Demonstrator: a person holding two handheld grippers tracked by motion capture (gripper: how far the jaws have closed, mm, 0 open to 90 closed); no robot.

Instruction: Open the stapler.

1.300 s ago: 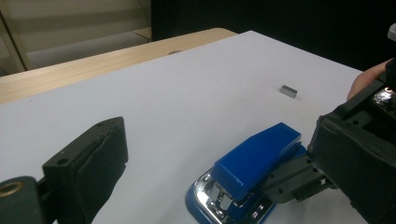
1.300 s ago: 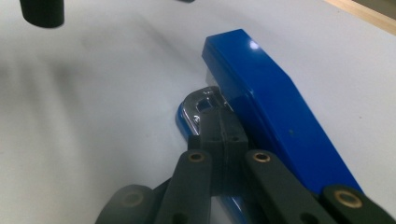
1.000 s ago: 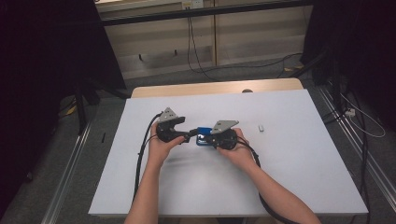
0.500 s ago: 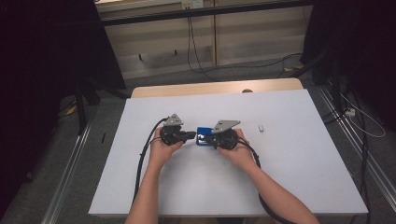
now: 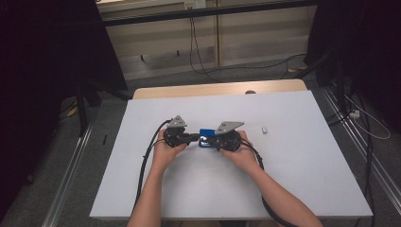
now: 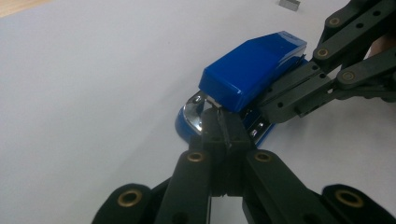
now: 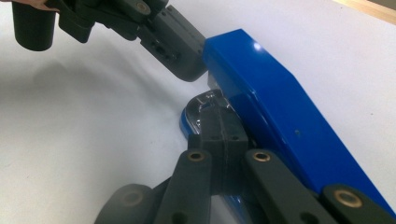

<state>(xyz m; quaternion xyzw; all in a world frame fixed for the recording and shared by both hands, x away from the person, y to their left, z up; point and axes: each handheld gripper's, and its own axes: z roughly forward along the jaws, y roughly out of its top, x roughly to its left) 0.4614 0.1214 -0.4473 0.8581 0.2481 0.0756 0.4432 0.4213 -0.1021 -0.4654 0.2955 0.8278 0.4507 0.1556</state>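
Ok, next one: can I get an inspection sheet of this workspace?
Surface: white table, wooden strip along its far edge.
Job's things: blue stapler mid-table, between the two tools.
Clutter: one small grey piece right of the stapler.
Tools: left tool shut, tips at the stapler's front; right tool shut, at its base; a pinch cannot be told.
Cables: black cables trail from both tools toward the near edge.
Surroundings: dark curtains, floor cables beyond the table.

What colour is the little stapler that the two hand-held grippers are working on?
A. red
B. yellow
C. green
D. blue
D: the stapler between the left gripper and the right gripper has a glossy blue top and base.
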